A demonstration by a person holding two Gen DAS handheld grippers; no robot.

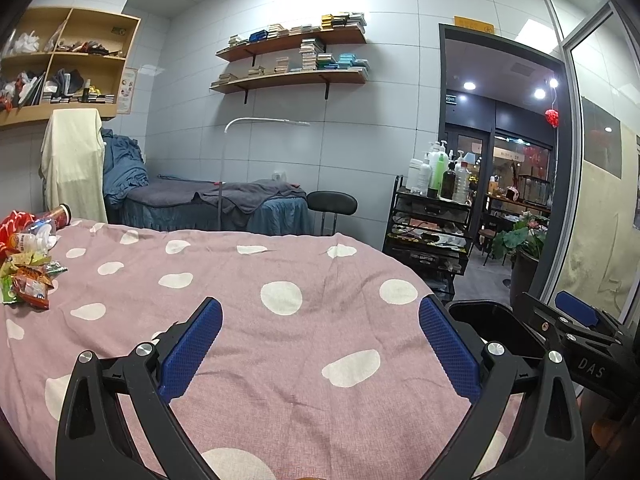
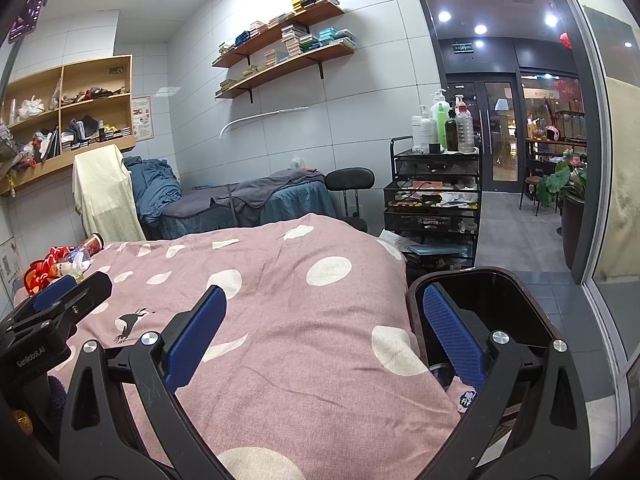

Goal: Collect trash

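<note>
Right gripper [image 2: 320, 320]: jaws apart over pink dotted bedspread [image 2: 304, 320]; black bin [image 2: 480, 280] at three o'clock; trash pile [image 2: 64, 262] at ten.

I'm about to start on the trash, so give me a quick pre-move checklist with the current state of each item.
1. Left gripper open and holding nothing: ok.
2. Right gripper open and holding nothing: ok.
3. Trash located: ok. Snack wrappers, a plastic bottle and a can lie together at the far left of the pink spotted bedspread.
4. Bin located: ok. A black bin stands beside the bed on the right, mouth open.
5. Room in the bin: cannot tell, its inside is dark.
6. Path from the left gripper to the trash: ok, only bare bedspread lies between.
</note>
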